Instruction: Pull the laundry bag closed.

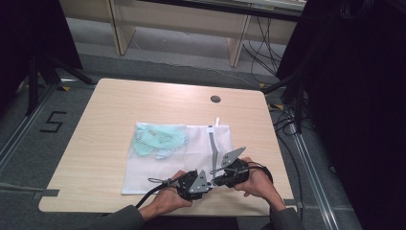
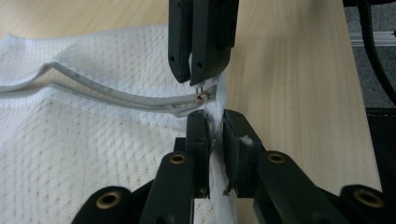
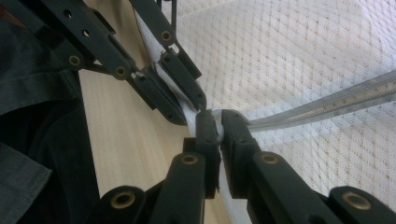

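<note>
At the near right corner of the mesh laundry bag (image 1: 158, 167) you have both tools working on the zipper (image 2: 116, 95). Your left tool (image 2: 214, 126) pinches the white fabric just below the zipper's end, its jaws close together with the cloth between them, though a thin gap shows and the grip looks light. Your right tool (image 3: 219, 123) is clamped on the small zipper pull (image 2: 201, 96) at that same corner. The bag lies flat on the middle of the counter (image 1: 105, 110), with a pale green garment (image 1: 158, 139) already inside at its far left part. Judging from the grey zipper line bowing apart in the left gripper view, the loading looks done and the zipper is what remains, and you are still at its very start. You have little room on the near side: both hands sit close to the counter's near edge, so draw the pull away from you, along the bag's right side, where the counter lies bare.
</note>
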Tool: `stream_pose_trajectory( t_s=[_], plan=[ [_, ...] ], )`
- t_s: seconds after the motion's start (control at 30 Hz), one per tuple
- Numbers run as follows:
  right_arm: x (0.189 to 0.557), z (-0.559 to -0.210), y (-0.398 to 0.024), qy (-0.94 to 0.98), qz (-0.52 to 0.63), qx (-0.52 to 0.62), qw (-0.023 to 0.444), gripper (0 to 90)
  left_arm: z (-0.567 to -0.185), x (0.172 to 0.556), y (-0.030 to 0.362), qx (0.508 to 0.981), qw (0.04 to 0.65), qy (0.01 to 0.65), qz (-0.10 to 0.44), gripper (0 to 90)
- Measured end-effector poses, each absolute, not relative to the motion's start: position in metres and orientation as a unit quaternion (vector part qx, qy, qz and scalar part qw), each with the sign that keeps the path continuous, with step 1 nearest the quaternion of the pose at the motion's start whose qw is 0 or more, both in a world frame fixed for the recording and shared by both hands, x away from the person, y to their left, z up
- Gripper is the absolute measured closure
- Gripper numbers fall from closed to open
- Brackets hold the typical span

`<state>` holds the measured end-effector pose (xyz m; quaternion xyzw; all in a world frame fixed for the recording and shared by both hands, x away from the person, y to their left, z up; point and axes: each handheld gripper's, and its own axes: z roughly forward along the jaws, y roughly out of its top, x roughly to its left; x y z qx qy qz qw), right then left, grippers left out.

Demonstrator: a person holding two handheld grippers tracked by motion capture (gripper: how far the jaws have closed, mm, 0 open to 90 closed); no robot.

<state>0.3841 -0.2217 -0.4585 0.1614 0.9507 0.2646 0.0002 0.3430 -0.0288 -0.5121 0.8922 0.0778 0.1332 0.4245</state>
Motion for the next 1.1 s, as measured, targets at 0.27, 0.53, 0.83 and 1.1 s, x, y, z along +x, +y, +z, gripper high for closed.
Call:
stream_pose_trajectory(
  t_s=[0.27,0.53,0.83,1.1],
  plan=[
    [0.384,-0.458,-0.221,0.952,0.261,0.159,0.004,86.7,-0.513,0.341,-0.028,0.897,0.41,0.061,0.156,88.2],
    [0.386,-0.463,-0.218,0.955,0.257,0.15,0.001,86.7,-0.516,0.34,-0.03,0.896,0.413,0.053,0.153,88.5],
    [0.391,-0.464,-0.215,0.955,0.254,0.152,0.002,86.8,-0.514,0.341,-0.028,0.897,0.414,0.064,0.14,88.7],
    [0.395,-0.467,-0.219,0.954,0.246,0.171,0.007,86.8,-0.513,0.335,-0.032,0.896,0.42,0.058,0.129,88.7]
  ],
)
